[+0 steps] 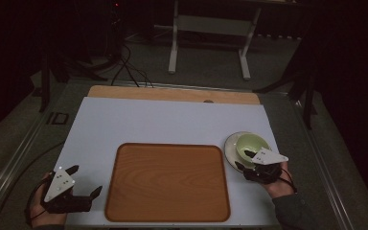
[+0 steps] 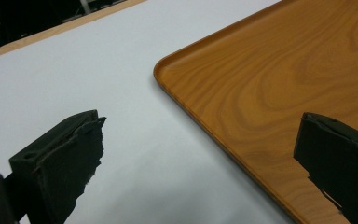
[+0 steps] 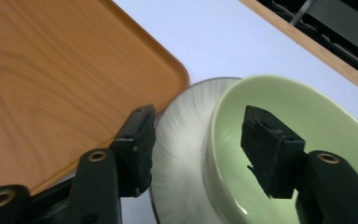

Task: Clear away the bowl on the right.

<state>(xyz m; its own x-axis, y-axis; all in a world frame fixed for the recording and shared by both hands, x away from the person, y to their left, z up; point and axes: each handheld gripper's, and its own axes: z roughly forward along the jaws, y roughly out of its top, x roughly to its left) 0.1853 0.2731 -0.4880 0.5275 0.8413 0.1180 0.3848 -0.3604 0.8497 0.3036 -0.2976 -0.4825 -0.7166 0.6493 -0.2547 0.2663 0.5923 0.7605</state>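
A pale green bowl (image 1: 251, 143) (image 3: 317, 116) sits on a white ribbed plate (image 1: 231, 148) (image 3: 182, 140) at the right of the table, touching the tray's far right corner. My right gripper (image 1: 242, 159) (image 3: 199, 112) straddles the bowl's near rim. One jaw is inside the bowl and the other is outside, above the plate, with a gap to the bowl's wall, so it is open. My left gripper (image 1: 86, 180) (image 2: 203, 123) rests at the near left, open and empty, beside the wooden tray (image 1: 167, 182) (image 2: 270, 70) (image 3: 51, 70).
The tray lies bare at the near middle of a white mat (image 1: 172, 120) on the wooden table (image 1: 172, 93). Beyond the table's far edge stand a white frame (image 1: 211, 28) and cables (image 1: 129, 67) on the dark floor.
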